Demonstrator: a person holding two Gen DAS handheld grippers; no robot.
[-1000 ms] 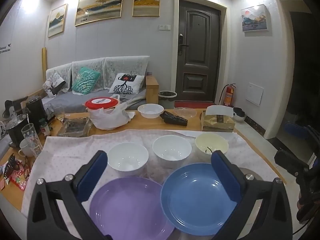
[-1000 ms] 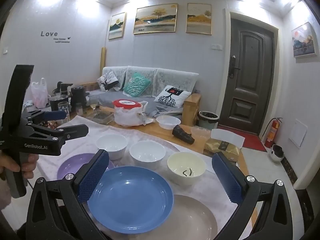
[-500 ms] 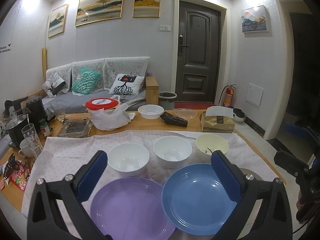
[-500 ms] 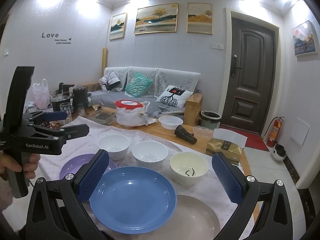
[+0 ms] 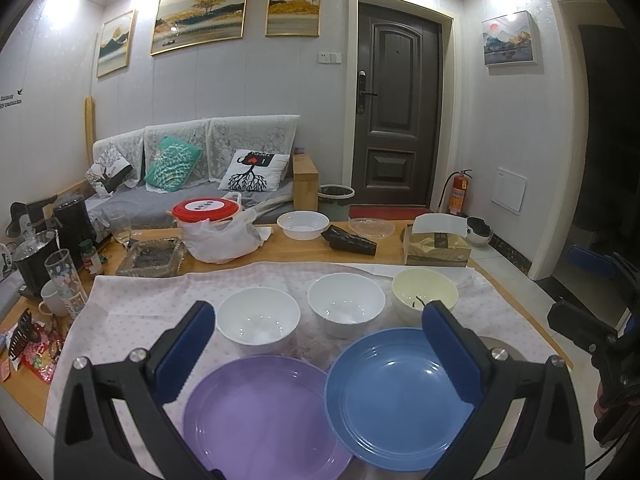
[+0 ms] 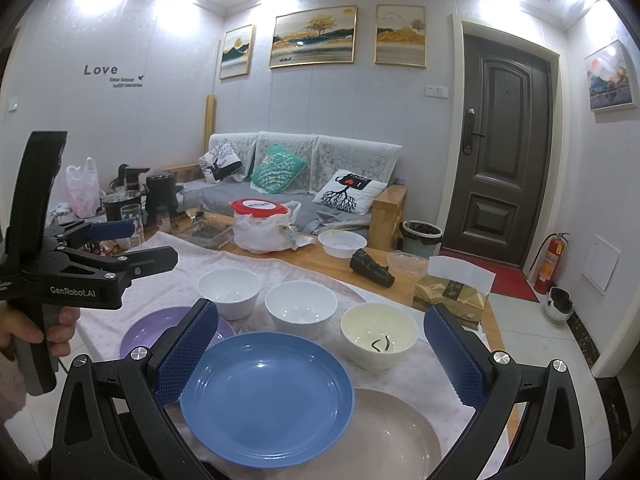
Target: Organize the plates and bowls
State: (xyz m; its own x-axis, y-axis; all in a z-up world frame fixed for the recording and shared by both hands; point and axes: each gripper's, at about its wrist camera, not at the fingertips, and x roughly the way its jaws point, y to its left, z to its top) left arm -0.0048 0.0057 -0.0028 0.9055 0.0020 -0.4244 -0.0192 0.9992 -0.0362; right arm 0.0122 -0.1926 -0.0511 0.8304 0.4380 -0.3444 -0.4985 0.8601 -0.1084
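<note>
A purple plate (image 5: 260,412) and a blue plate (image 5: 400,396) lie side by side at the near edge of the cloth; a beige plate (image 6: 392,436) lies right of the blue plate (image 6: 264,396). Behind them stand two white bowls (image 5: 259,318) (image 5: 346,308) and a cream bowl (image 5: 424,292) with dark bits inside. My left gripper (image 5: 320,344) hovers open and empty above the two plates. My right gripper (image 6: 320,352) hovers open and empty above the blue plate. The left gripper also shows in the right wrist view (image 6: 132,244).
The plates sit on a dotted cloth (image 5: 140,304) over a wooden table (image 5: 288,248). Behind are a bagged red-lidded container (image 5: 208,216), a small white bowl (image 5: 303,225), a tissue box (image 5: 436,248), a glass tray (image 5: 150,258), and cups and kettles (image 5: 60,248) at the left.
Both grippers have drifted slightly; the dishes appear a little higher and farther left in the views. Nothing was grasped and no dish moved.
</note>
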